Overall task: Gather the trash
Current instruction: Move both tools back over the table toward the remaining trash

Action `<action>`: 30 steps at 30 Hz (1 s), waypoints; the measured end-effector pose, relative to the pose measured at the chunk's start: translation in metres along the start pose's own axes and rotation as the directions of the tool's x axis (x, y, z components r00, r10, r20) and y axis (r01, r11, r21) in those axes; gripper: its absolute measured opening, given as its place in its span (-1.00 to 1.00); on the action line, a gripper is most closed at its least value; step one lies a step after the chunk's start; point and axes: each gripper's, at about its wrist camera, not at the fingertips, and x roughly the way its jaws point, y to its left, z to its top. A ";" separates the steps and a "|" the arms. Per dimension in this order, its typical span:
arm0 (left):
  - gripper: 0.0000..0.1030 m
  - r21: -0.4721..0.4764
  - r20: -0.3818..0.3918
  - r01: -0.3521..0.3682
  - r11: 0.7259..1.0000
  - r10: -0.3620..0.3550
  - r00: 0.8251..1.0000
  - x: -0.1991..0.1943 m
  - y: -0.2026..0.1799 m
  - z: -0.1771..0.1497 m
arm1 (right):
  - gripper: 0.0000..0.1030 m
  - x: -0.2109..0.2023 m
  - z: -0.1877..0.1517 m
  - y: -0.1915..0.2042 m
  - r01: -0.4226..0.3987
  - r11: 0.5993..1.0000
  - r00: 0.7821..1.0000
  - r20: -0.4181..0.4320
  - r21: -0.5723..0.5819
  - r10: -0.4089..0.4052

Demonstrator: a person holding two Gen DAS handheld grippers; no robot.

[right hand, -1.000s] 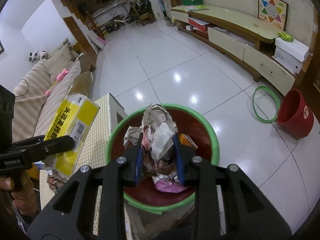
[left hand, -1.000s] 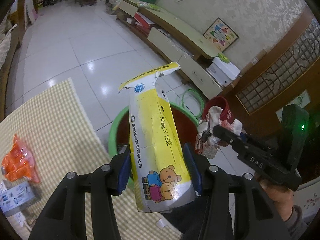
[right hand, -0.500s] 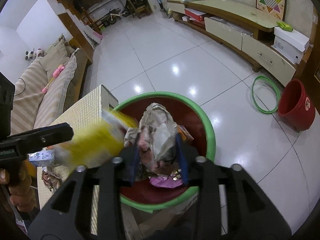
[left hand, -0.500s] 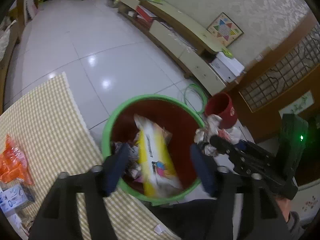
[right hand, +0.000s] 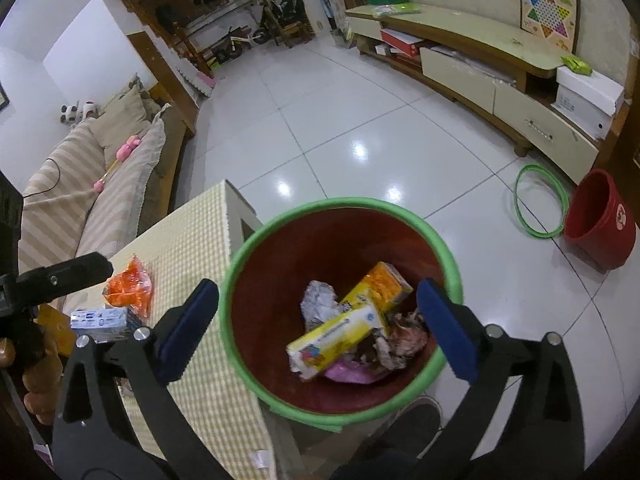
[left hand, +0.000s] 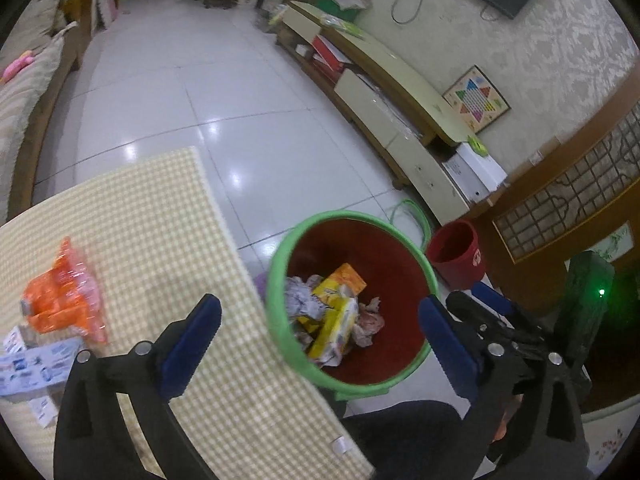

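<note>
My left tongs (left hand: 320, 330) are spreading wide with nothing pinched, poised over the green-rimmed bin (left hand: 280, 264). My right tongs (right hand: 318, 322) are opening too, empty, above that same bin (right hand: 240, 248). Down inside the bin lie the yellow carton (right hand: 340, 338), an orange box (right hand: 384, 284) and crumpled paper (right hand: 320, 300). Left of the bin, on the checked table (left hand: 160, 220), sit an orange wrapper (left hand: 60, 300) and a white-blue box (right hand: 100, 318).
</note>
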 end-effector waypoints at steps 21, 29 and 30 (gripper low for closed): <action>0.84 -0.238 0.104 -0.148 0.960 0.177 0.979 -0.129 0.163 -0.073 | 0.90 0.032 -0.052 0.166 -0.151 0.964 0.986 -0.109 -0.218 0.130; 0.84 -0.343 0.117 -0.148 0.928 0.199 0.973 -0.154 0.217 -0.108 | 0.90 0.053 -0.094 0.230 -0.208 0.929 0.968 -0.204 -0.308 0.149; 0.84 -0.354 0.117 -0.144 0.924 0.197 0.973 -0.156 0.222 -0.111 | 0.90 0.055 -0.100 0.238 -0.212 0.923 0.966 -0.214 -0.321 0.147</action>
